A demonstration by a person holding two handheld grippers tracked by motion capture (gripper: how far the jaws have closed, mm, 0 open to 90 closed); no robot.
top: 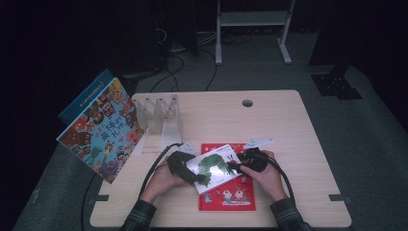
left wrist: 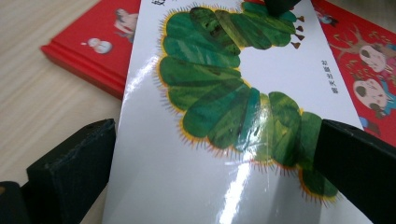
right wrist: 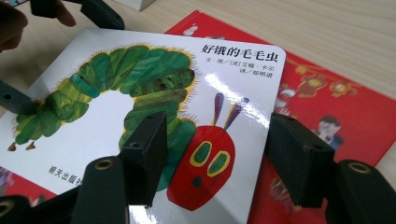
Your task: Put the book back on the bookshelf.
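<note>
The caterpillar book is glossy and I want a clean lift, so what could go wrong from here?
1. The caterpillar book has a shiny cover, and each gripper seems to reach it only at an end: left gripper, right gripper. It might slip or tilt.
2. It lies on the red book; a low jaw could catch that one and drag it along.
3. The clear rack stands close behind the left hand; a wide swing might bump it.

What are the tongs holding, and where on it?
Both tongs, left and right, hold the caterpillar book by its opposite short ends, over the red book.
</note>
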